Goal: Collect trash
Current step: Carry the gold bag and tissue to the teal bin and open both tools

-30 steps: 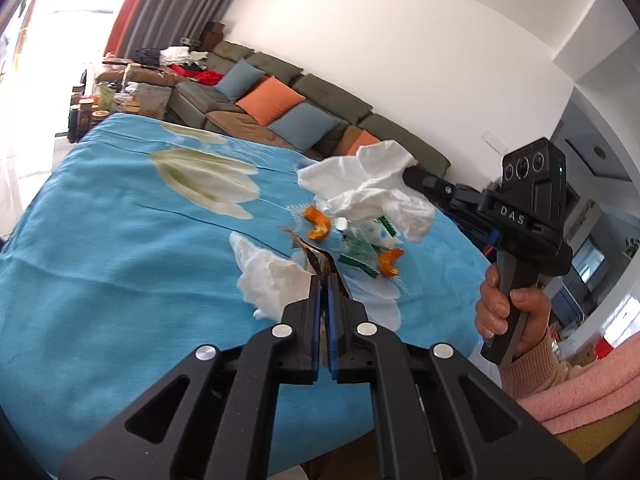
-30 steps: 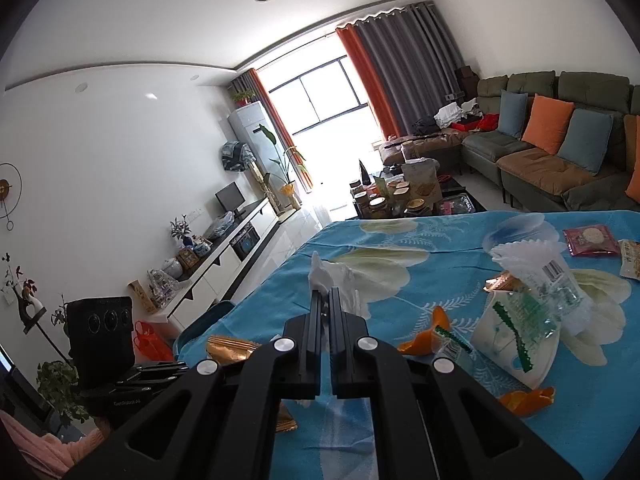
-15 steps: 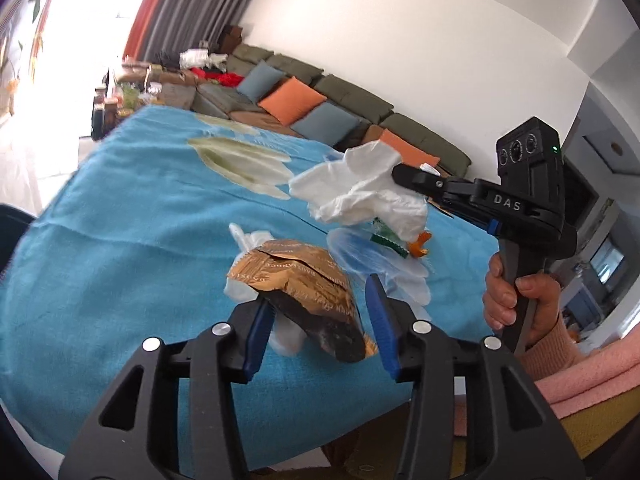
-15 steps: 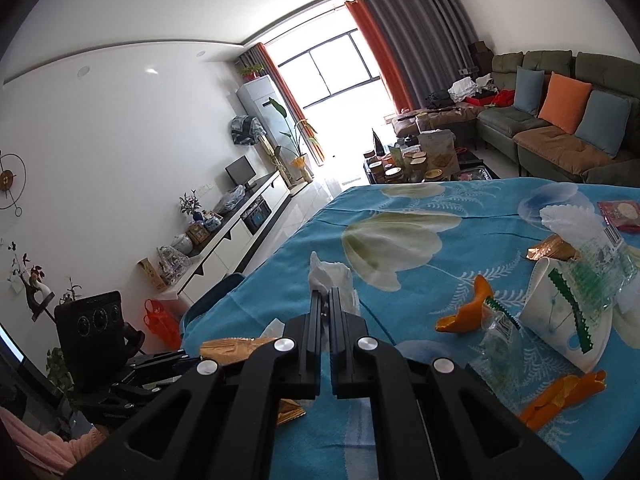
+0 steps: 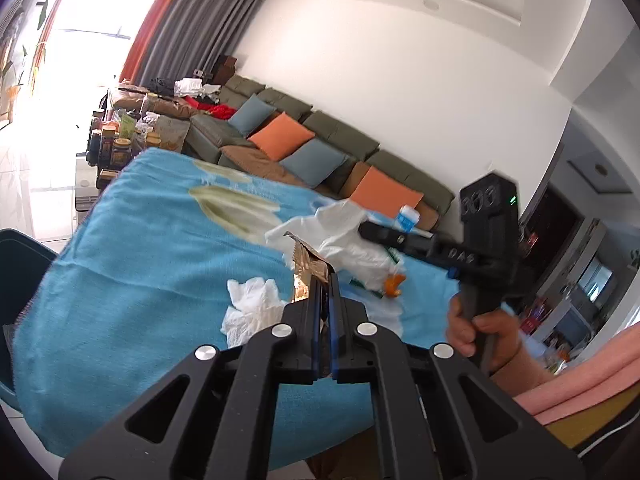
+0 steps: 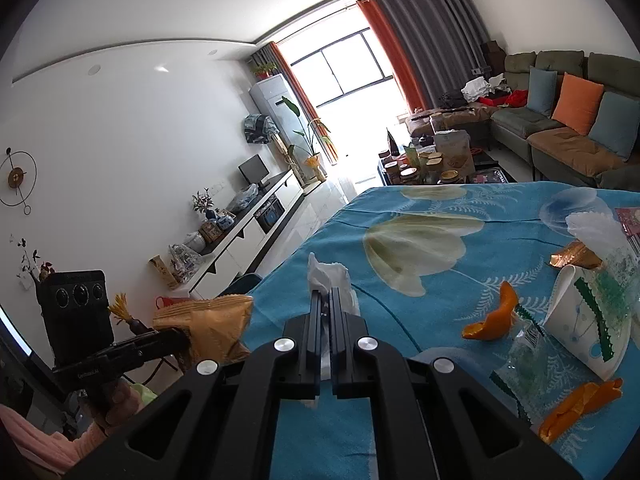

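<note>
Left tool (image 5: 325, 280) clamps wrapper (image 5: 306, 270) — tissue (image 5: 250, 308) beside.

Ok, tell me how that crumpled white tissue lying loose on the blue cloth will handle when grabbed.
The loose tissue looks crumpled and thin, so it is probably very light and will likely squash flat between the fingers. The one held in the right gripper droops in folds, so expect this one to flop. It may drag on the tablecloth rather than slide.
</note>
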A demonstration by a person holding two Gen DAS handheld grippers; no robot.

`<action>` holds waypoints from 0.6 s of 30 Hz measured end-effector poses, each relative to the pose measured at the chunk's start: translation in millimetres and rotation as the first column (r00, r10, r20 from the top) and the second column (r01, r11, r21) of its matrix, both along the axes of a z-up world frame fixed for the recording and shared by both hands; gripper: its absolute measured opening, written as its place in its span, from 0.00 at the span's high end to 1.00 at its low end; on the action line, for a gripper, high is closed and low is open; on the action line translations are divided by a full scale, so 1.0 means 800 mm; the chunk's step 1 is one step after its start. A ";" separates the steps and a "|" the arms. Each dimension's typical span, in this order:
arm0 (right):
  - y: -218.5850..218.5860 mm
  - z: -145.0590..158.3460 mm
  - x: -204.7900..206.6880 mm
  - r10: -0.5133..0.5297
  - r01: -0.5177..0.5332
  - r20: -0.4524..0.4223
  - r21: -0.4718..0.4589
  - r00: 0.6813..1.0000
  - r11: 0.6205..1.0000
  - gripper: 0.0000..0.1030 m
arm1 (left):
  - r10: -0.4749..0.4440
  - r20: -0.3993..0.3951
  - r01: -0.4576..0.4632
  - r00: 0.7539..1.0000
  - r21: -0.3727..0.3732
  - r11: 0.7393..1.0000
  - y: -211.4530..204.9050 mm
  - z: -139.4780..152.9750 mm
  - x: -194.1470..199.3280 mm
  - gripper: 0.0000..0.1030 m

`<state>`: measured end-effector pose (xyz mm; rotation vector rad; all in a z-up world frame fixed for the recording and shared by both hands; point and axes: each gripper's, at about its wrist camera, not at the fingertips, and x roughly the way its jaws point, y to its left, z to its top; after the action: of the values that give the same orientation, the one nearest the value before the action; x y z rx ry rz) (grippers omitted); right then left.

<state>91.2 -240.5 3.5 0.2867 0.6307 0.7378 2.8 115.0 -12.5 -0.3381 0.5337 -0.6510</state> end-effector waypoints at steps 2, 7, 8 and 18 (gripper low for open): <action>0.003 0.003 0.001 0.014 -0.014 0.001 0.009 1.000 1.000 0.98 | 0.021 0.019 -0.021 1.000 -0.011 1.000 0.012 0.009 -0.006 0.96; 0.026 0.015 0.006 0.066 -0.066 0.016 0.018 0.998 0.998 0.98 | 0.122 0.053 -0.123 0.991 0.010 0.992 0.045 0.022 -0.017 0.96; 0.034 0.017 0.008 0.082 -0.083 0.019 0.021 0.996 0.996 0.98 | 0.144 0.054 -0.145 0.988 0.016 0.989 0.051 0.024 -0.018 0.96; 0.136 0.037 0.025 0.251 -0.252 0.028 0.030 0.968 0.967 0.98 | 0.361 0.039 -0.363 0.932 0.080 0.928 0.132 0.026 -0.027 0.96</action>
<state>111.1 -132.0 32.8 0.2304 0.6389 0.9949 -18.5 220.2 8.6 -0.3372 0.4595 -0.2719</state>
